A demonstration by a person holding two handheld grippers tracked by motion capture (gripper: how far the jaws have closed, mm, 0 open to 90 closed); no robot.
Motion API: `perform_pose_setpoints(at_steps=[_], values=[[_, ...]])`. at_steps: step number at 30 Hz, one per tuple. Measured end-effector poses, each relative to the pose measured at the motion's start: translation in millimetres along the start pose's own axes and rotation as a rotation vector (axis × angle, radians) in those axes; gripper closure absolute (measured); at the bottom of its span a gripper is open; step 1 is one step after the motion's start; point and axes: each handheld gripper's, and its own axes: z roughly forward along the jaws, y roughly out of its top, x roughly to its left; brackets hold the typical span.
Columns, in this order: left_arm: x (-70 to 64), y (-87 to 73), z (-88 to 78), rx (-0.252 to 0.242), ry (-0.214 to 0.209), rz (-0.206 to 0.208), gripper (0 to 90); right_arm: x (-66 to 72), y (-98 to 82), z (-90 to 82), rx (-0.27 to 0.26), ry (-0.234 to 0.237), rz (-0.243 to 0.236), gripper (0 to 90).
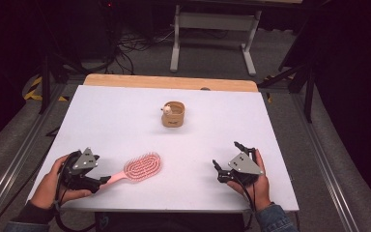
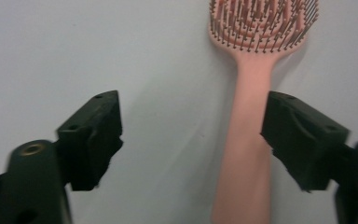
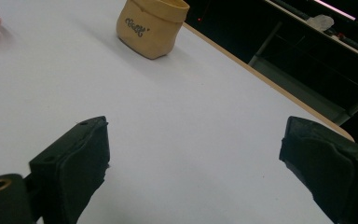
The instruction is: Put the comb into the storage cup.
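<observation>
The white table [image 1: 125,121] is lit evenly from above and looks bright, while the room around it is dark, nearly black at both sides of the high view. Shadows are soft and short; the hairbrush [image 2: 251,116] throws a faint one to its left in the left gripper view. There the 2 black jaws are blurred, and the brush handle near the lens is soft. All 3 pictures are a little grainy, without strong glare.
</observation>
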Motion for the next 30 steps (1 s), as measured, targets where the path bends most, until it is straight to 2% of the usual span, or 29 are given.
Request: perform_pose_setpoints(at_steps=[2, 3, 4, 5, 6, 7, 10, 12, 16, 18, 19, 21, 22, 24, 25, 30], values=[[-1.4, 10.5, 10.2, 0.065, -0.019, 0.008, 11.0, 0.1, -0.4, 0.5, 0.002, 0.002, 0.0, 8.2], [-1.4, 10.5, 10.2, 0.065, -0.019, 0.008, 11.0, 0.1, -0.5, 0.5, 0.003, 0.003, -0.001, 8.2], [-1.1, 16.4, 17.2, 0.101, -0.054, 0.014, 10.3, 0.1, -0.6, 0.6, 0.004, 0.003, -0.001, 8.2], [0.0, 19.3, 21.4, 0.125, -0.067, 0.014, 9.7, 0.0, -0.6, 0.6, 0.004, 0.004, 0.0, 8.2], [0.0, 19.3, 21.4, 0.125, -0.067, 0.014, 9.7, 0.0, -0.6, 0.6, 0.004, 0.004, 0.0, 8.2], [0.2, 21.4, 24.3, 0.148, -0.071, 0.014, 9.8, -0.1, -0.7, 0.5, 0.005, 0.003, -0.001, 8.2], [1.6, 25.6, 32.5, 0.176, -0.106, 0.023, 10.3, -0.1, -0.9, 0.9, 0.008, 0.004, -0.003, 8.2], [1.9, 29.1, 37.1, 0.208, -0.115, 0.041, 11.7, 0.1, -1.0, 1.4, 0.011, 0.007, -0.004, 8.2], [1.3, 34.4, 44.4, 0.23, -0.138, 0.058, 18.2, 0.4, -1.1, 1.6, 0.011, 0.009, -0.005, 8.2], [1.5, 35.8, 47.9, 0.231, -0.142, 0.05, 22.9, 0.6, -1.1, 1.3, 0.011, 0.01, -0.005, 8.2], [1.6, 36.2, 48.2, 0.229, -0.148, 0.041, 23.2, 0.6, -1.2, 1.0, 0.011, 0.009, -0.005, 8.2], [1.7, 36.0, 47.4, 0.219, -0.172, 0.046, 32.6, 0.2, -1.5, 0.2, 0.01, 0.007, -0.006, 8.2], [1.6, 36.3, 47.7, 0.213, -0.178, 0.044, 32.6, 0.2, -1.5, 0.2, 0.01, 0.007, -0.006, 8.2], [0.5, 36.8, 47.0, 0.206, -0.196, 0.055, 39.3, 0.0, -1.7, 0.2, 0.011, 0.006, -0.006, 8.2], [0.0, 37.1, 46.9, 0.203, -0.202, 0.063, 43.5, 0.3, -1.6, 0.3, 0.011, 0.008, -0.005, 8.2], [-2.5, 36.8, 45.9, 0.191, -0.214, 0.067, 53.5, 0.6, -1.4, 0.4, 0.011, 0.01, -0.006, 8.2]])
